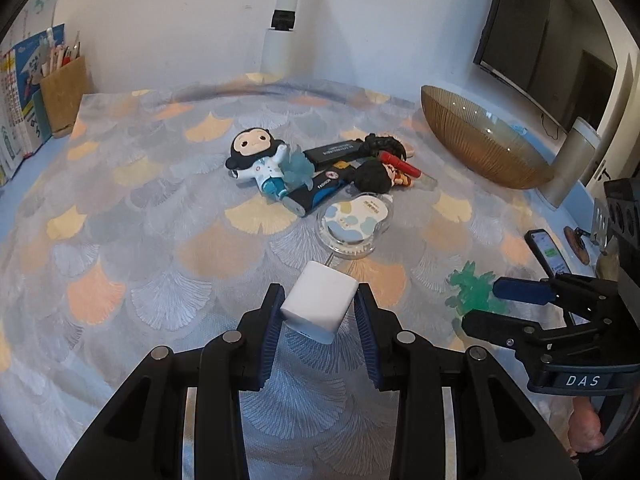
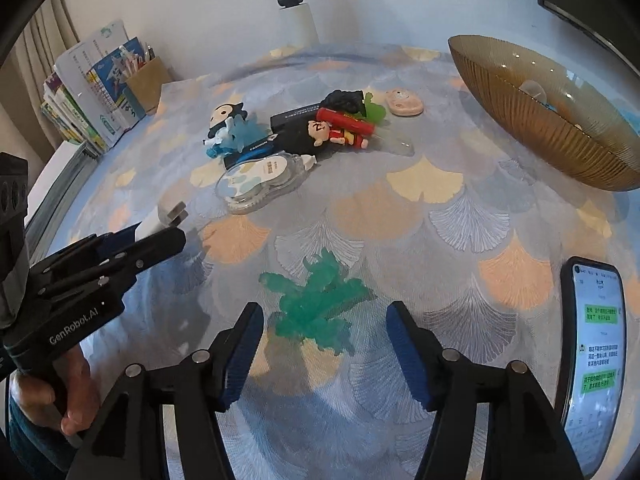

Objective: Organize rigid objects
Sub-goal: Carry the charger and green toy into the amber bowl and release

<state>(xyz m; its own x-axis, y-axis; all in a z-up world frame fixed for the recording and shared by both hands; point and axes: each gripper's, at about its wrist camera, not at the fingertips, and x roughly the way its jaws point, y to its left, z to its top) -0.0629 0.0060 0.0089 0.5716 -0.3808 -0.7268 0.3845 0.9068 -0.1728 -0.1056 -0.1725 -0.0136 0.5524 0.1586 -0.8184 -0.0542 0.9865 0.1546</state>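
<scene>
My left hand-held gripper (image 1: 320,312) pinches the white charger (image 1: 319,307) above the desk (image 1: 160,240). My right hand-held gripper (image 2: 324,332) is spread around the green figure (image 2: 320,304). Advise centring before closing; bowl (image 2: 560,132) lies beyond.

The left wrist fisheye looks forward and down along its own fingers from low over the patterned tablecloth (image 1: 168,240), close to the white charger (image 1: 318,306), with the toy pile (image 1: 316,172) at 12 o'clock and the amber bowl (image 1: 486,140) at 2 o'clock. The right wrist fisheye faces the same way from a spot further right, near the green figure (image 2: 318,304), the phone (image 2: 596,360) at 3 o'clock. Both views share the pile, bowl, books (image 1: 24,100) and each other's gripper.
</scene>
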